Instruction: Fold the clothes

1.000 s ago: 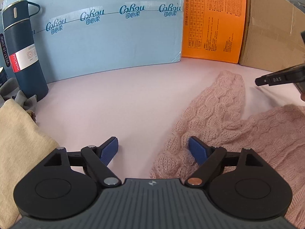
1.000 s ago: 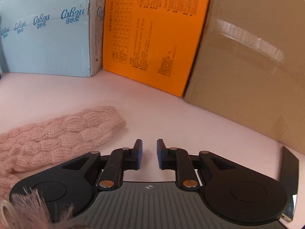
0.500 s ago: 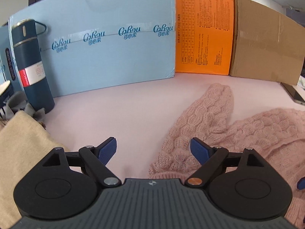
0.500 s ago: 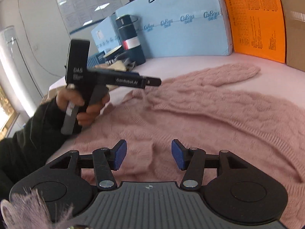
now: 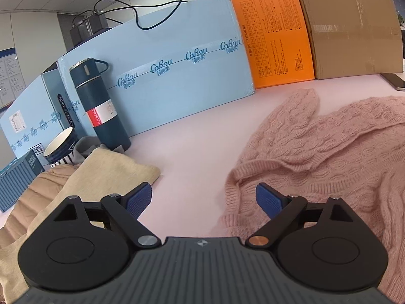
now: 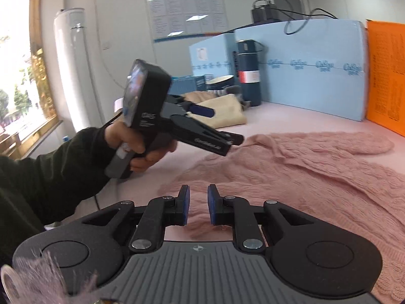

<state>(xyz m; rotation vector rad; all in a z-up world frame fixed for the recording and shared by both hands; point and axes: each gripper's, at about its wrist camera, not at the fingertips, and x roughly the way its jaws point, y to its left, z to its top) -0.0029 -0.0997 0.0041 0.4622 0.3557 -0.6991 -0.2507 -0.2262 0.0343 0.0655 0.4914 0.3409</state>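
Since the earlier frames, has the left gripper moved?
Yes. The left gripper has pulled back from the light blue cardboard box, which now looks farther off.

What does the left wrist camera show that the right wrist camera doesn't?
Only the left wrist view shows the brown cardboard box and a phone at the table's far edge. Only the right wrist view shows the person's hand on the left hand-held gripper, a window and a wall poster. Both show the pink sweater, the blue flask, the beige garment and the blue box.

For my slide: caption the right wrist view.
Right claw closing over pink sweater; left claw open.
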